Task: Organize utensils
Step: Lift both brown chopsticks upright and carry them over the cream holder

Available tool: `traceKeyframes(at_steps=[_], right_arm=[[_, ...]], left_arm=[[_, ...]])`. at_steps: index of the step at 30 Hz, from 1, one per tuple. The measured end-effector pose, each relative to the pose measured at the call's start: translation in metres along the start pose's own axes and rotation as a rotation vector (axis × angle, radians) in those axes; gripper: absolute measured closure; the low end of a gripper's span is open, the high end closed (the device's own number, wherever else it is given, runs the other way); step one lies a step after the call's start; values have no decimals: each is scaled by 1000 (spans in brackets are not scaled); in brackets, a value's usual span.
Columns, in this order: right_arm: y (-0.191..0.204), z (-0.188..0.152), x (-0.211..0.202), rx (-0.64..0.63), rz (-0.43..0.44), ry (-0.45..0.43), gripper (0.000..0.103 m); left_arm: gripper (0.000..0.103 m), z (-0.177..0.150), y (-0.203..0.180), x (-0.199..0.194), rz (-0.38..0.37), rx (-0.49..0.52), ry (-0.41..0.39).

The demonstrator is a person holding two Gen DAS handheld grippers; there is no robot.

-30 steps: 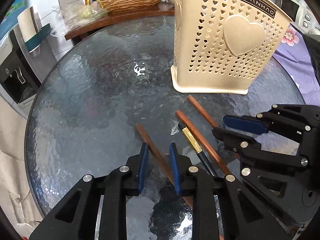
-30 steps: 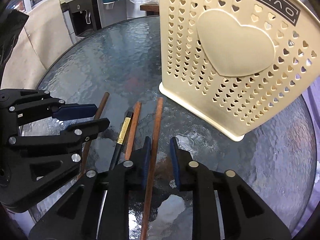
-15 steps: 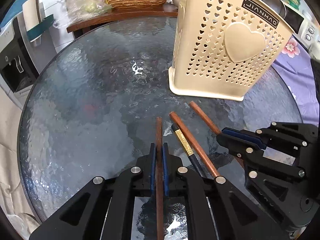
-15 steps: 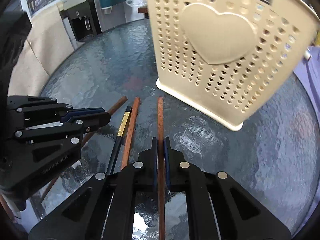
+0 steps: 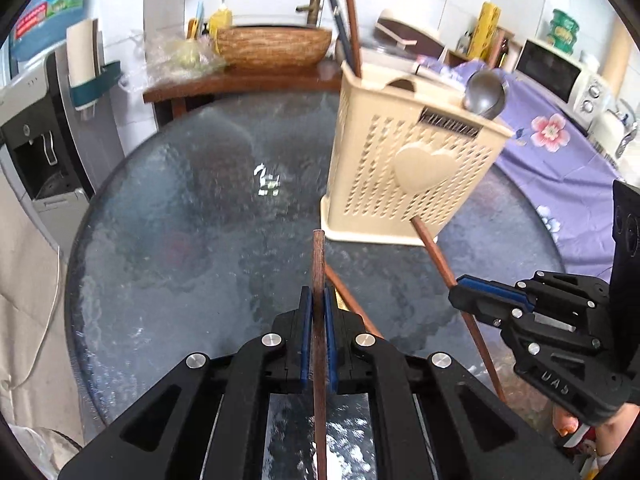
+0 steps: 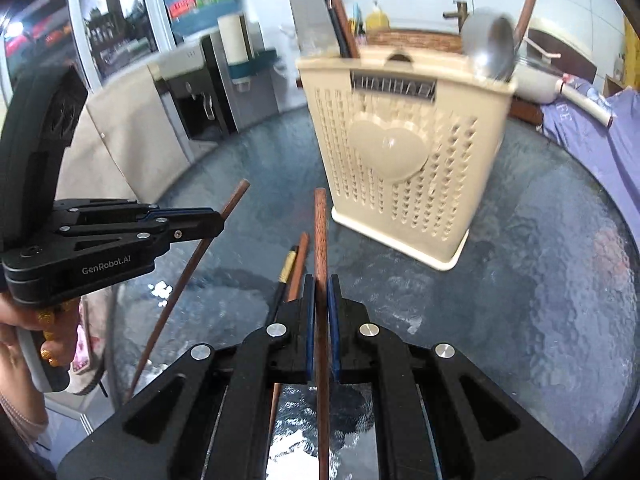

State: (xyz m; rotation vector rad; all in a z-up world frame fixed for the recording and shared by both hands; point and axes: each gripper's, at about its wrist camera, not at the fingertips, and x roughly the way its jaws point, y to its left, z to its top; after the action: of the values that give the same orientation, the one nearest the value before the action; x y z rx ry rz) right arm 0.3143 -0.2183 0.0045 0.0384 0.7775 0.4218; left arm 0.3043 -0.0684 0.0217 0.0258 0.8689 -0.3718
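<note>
My left gripper (image 5: 318, 308) is shut on a brown wooden chopstick (image 5: 319, 256), lifted off the glass table (image 5: 180, 240) and pointing forward. My right gripper (image 6: 319, 292) is shut on a second brown chopstick (image 6: 320, 232), also raised. Each gripper shows in the other's view: the right gripper (image 5: 460, 300) with its chopstick (image 5: 434, 252), and the left gripper (image 6: 216, 222) with its chopstick (image 6: 236, 200). A black chopstick with a gold band (image 6: 286, 268) and a brown chopstick (image 6: 301, 258) lie on the table between them. The cream perforated utensil holder (image 6: 404, 152) stands ahead with a ladle (image 6: 488, 48) and chopsticks (image 6: 340, 12) inside.
Behind the round table, a wooden side table carries a woven basket (image 5: 274, 46). A water dispenser (image 5: 36, 140) stands at the left. A purple flowered cloth (image 5: 560, 140) and a microwave (image 5: 556, 76) are at the right. A hand (image 6: 24, 320) holds the left gripper's handle.
Both grippers closed, each on a brown chopstick, then lifted them off the glass. The views rose and tilted up, so the holder's top and contents now show.
</note>
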Motion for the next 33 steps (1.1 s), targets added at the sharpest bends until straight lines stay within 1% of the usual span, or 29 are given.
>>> traceKeyframes(at_steps=[4,10,12,19,33], right_arm=[[-2,-3,-27,-2,15,-50,96],[3,-1,-50,3,22,-103,96],[6,2,-50,3,22,-120,96],[8,7,-78,-2,33,-191,96],[15,20,-104,-22,28,-264,96]], left_arm=[[97,1,-7,-18,-14,12,-40],[97,4,-13,-30,-32,23,-73],[97,4,-16,-36,-38,27,-88],[97,6,-24,-59,-60,45,-144],[97,17,-35,-93,-79,71,-236]])
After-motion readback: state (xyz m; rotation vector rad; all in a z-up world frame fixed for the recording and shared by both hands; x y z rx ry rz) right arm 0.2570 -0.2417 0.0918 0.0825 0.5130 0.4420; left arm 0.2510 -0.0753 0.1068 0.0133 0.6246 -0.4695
